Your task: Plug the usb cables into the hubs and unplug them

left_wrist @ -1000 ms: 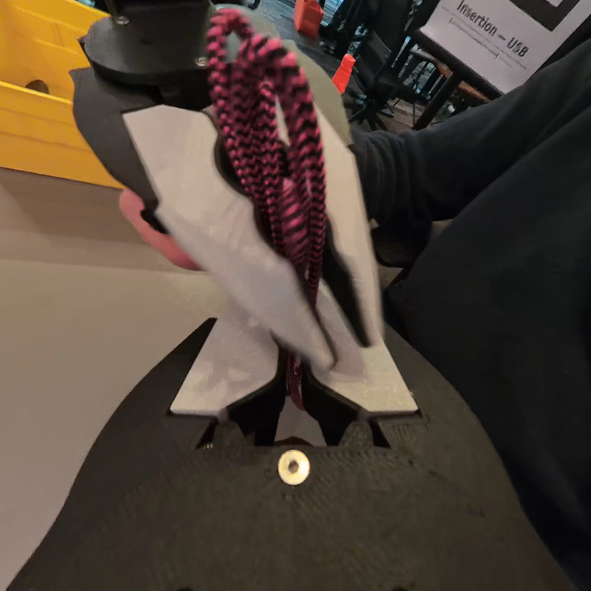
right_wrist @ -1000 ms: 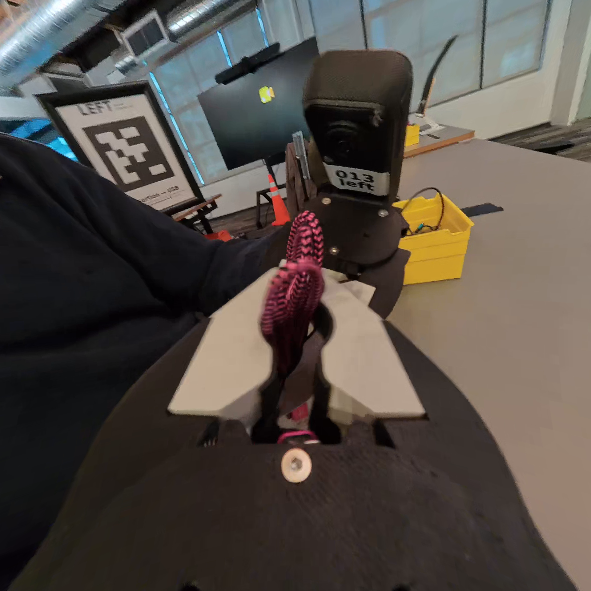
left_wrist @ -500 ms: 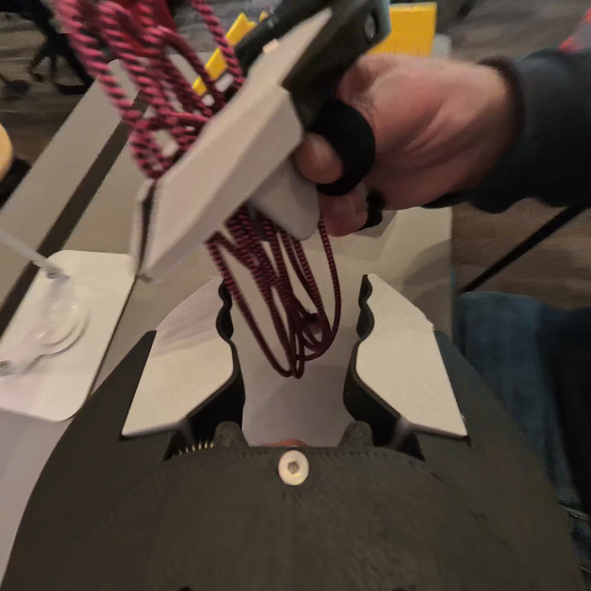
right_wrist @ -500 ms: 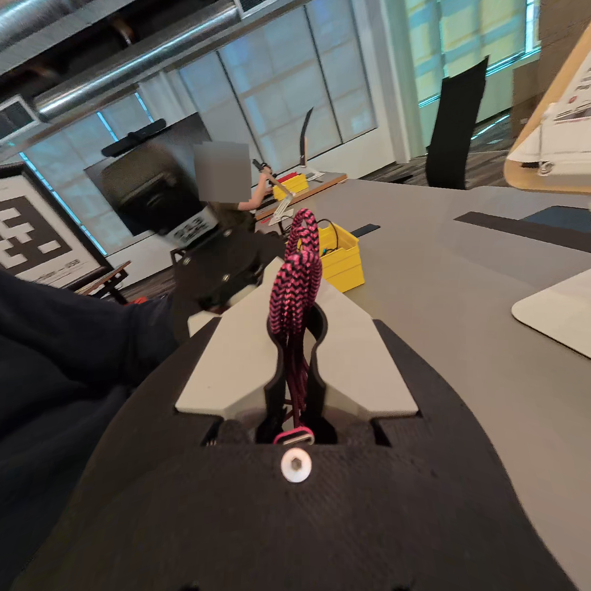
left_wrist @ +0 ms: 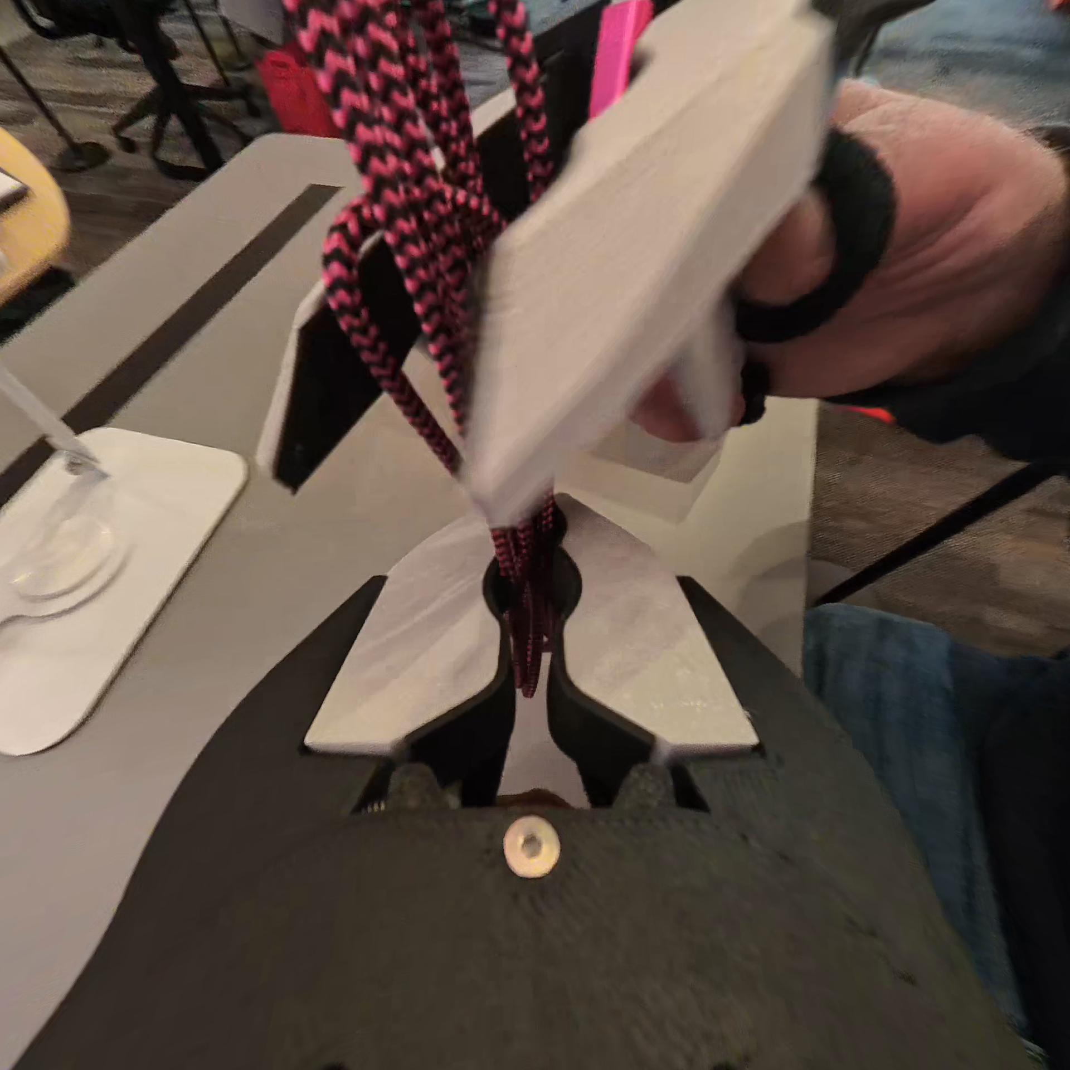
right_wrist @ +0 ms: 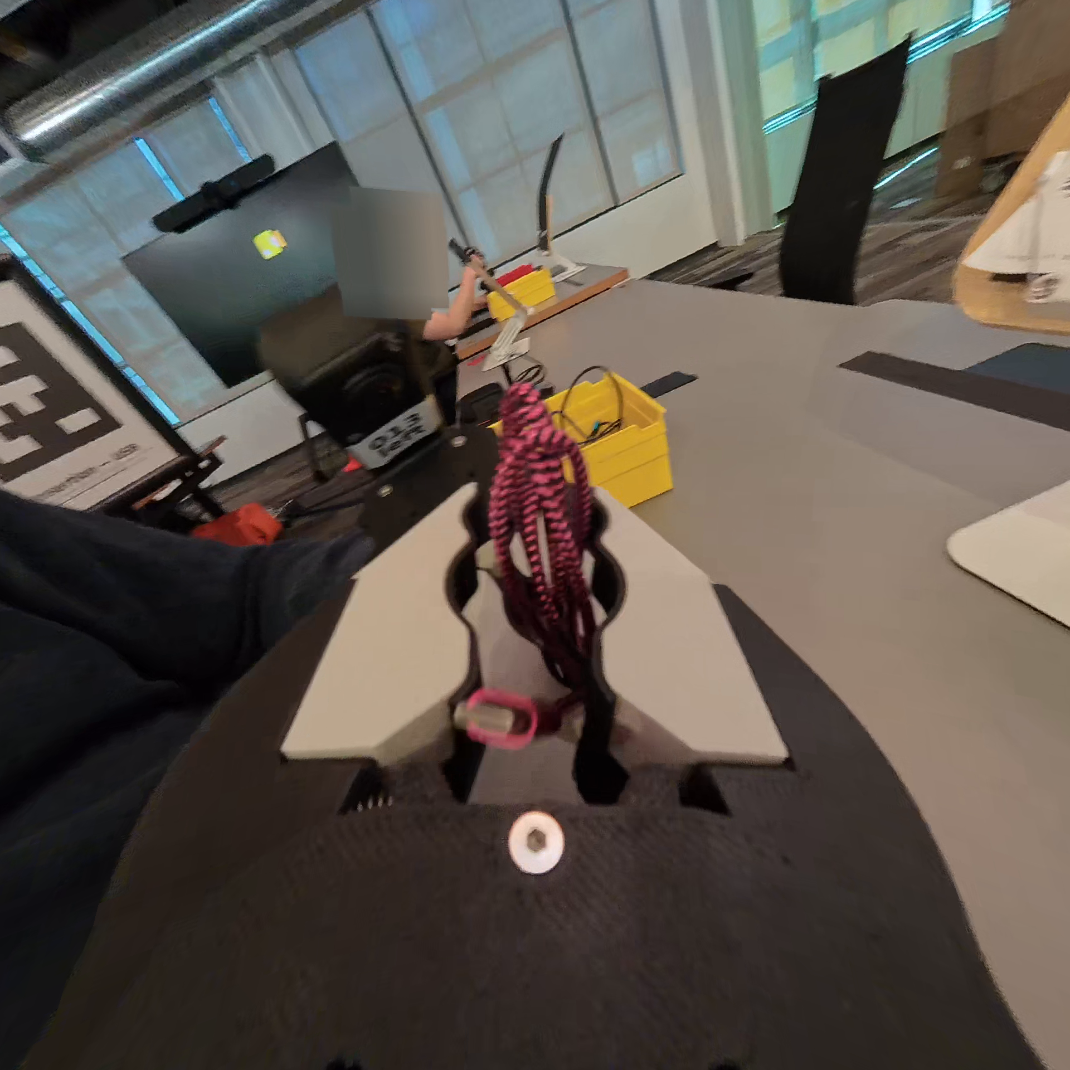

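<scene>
One yellow bin holding dark wires, left jaws clamping pink-black cable, right jaws parted.

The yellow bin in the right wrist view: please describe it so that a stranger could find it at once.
Look along the large grey table that runs toward the windows. Just beyond the pink-and-black braided cable stands the yellow bin, an open plastic box. It is the only bright yellow thing on this table, and thin dark wires loop out of its top.
</scene>
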{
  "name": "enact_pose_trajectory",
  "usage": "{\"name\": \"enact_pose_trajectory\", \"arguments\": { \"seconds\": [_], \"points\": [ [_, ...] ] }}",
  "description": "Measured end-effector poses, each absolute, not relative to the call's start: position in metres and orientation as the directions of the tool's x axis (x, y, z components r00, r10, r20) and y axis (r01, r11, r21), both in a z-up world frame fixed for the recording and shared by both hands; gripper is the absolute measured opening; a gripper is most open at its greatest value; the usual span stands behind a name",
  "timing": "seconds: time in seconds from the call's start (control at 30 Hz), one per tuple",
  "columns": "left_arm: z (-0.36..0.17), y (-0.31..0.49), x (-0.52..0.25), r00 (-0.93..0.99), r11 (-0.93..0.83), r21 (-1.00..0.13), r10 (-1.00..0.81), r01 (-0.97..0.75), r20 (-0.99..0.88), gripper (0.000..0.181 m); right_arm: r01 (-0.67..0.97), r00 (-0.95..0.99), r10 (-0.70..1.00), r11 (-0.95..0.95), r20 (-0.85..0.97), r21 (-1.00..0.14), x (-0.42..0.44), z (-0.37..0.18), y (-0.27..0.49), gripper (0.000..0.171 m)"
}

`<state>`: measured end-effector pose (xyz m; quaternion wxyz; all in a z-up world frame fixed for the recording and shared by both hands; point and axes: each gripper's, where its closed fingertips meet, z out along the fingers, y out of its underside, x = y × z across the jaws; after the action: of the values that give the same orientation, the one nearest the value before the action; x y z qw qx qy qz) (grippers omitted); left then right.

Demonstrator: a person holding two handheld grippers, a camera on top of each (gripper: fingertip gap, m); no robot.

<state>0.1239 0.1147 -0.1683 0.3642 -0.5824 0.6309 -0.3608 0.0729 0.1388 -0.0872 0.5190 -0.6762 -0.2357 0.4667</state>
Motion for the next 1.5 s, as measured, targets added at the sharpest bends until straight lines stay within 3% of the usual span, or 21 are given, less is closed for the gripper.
{"name": "enact_pose_trajectory", "arguments": {
  "seconds": [0.13, 0.23, 0.4, 0.6, 0.77, 0.9, 1.03, 1.17, 1.27, 1.37, 1.5],
  "points": [
    [-0.157, 0.108, 0.118, -0.174, -0.079, -0.918, -0.972, -0.388, 0.157, 0.006, -0.07, 0.438, 0.846, -0.306, -0.304, -0.95, 0.076, -0.087, 0.129, 0.065],
    [-0.147, 0.098, 0.109, -0.324, -0.15, -0.926, -0.907, -0.348, 0.269, 0.006, -0.057, 0.373, 0.884, -0.28, -0.281, -0.958, 0.082, -0.085, 0.115, 0.072],
    [-0.143, 0.057, 0.089, -0.621, -0.104, -0.921, -0.71, -0.376, 0.334, 0.006, -0.012, 0.152, 0.941, -0.305, -0.303, -0.952, 0.067, -0.102, 0.089, 0.067],
    [-0.14, 0.027, 0.077, -0.787, -0.033, -0.922, -0.51, -0.385, 0.347, 0.007, -0.068, -0.113, 0.964, -0.25, -0.241, -0.966, 0.047, -0.1, 0.06, 0.041],
    [-0.14, 0.017, 0.07, -0.837, -0.041, -0.917, -0.393, -0.398, 0.381, 0.007, -0.12, -0.18, 0.96, -0.238, -0.215, -0.964, 0.043, -0.099, 0.052, 0.038],
    [-0.146, 0.019, 0.075, -0.821, -0.041, -0.908, -0.41, -0.417, 0.396, 0.012, -0.099, -0.134, 0.973, -0.201, -0.187, -0.974, 0.046, -0.104, 0.054, 0.009],
    [-0.146, 0.042, 0.089, -0.733, -0.072, -0.908, -0.566, -0.412, 0.377, 0.031, -0.124, 0.026, 0.974, -0.222, -0.227, -0.967, 0.055, -0.104, 0.076, 0.005],
    [-0.156, 0.077, 0.105, -0.488, -0.005, -0.909, -0.842, -0.416, 0.228, 0.057, -0.174, 0.239, 0.927, -0.253, -0.29, -0.952, 0.073, -0.11, 0.105, 0.004],
    [-0.153, 0.091, 0.112, -0.335, 0.06, -0.92, -0.939, -0.386, 0.079, 0.054, -0.211, 0.346, 0.878, -0.27, -0.33, -0.94, 0.083, -0.114, 0.119, 0.004],
    [-0.166, 0.102, 0.121, -0.188, 0.085, -0.888, -0.982, -0.451, 0.001, 0.038, -0.238, 0.403, 0.851, -0.257, -0.336, -0.937, 0.081, -0.112, 0.123, 0.004],
    [-0.169, 0.093, 0.122, -0.193, -0.011, -0.901, -0.976, -0.435, 0.105, 0.009, -0.226, 0.431, 0.841, -0.25, -0.327, -0.941, 0.073, -0.111, 0.12, 0.003]
  ]
}}
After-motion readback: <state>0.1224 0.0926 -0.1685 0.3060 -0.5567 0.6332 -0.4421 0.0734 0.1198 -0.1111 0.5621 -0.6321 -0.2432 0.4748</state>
